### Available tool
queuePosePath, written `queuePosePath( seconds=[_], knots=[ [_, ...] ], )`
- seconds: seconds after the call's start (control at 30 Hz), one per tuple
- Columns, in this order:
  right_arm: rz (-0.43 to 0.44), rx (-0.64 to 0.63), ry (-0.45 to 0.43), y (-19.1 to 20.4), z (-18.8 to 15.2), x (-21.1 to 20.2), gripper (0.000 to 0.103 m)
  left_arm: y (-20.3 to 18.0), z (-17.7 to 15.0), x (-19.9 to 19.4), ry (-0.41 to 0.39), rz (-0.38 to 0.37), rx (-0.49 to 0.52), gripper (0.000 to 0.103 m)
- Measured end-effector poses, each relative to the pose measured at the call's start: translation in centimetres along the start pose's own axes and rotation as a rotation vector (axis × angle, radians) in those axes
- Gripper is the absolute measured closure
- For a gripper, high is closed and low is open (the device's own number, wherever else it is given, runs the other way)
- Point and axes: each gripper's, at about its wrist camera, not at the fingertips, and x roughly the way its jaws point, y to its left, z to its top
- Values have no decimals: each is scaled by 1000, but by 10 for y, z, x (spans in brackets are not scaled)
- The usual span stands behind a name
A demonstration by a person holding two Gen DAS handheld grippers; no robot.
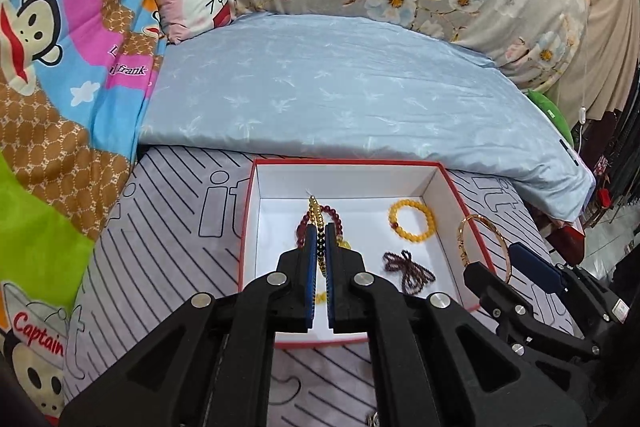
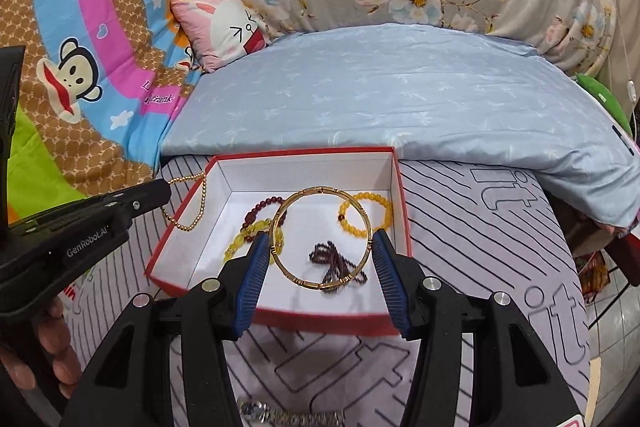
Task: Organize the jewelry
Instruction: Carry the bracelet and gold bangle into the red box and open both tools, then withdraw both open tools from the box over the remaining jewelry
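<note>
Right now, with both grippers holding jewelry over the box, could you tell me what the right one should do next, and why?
Probably lower slightly and open. The right gripper pinches the gold bangle above the box, whose floor below holds only a dark bead strand.
</note>
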Motion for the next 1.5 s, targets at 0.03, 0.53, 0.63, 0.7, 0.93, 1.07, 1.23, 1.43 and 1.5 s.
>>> queuePosePath(
  seconds=[0.03,0.53,0.63,0.7,0.93,1.07,1.23,1.43,1.5],
  knots=[
    [-3,-5,2,1,2,5,52,0,2,4,0,3,0,100],
    [-22,-25,61,-2,4,59,52,7,4,59,64,11,-10,99],
    [-33,-30,48,1,4,58,51,7,3,61,75,9,-15,91],
    [-31,-22,42,-1,3,54,51,9,0,59,71,32,-20,70],
    [-12,28,27,-8,-4,26,51,21,-10,38,54,42,-53,64],
    [-1,40,19,-9,-16,5,51,27,-20,20,48,41,-72,61],
    [-4,35,22,-4,-37,-21,51,33,-37,-6,39,53,-79,58],
    [-6,25,36,2,-63,-45,51,38,-64,-27,59,53,-90,57],
    [-7,25,43,3,-71,-51,51,38,-73,-32,68,50,-94,57]
  ],
)
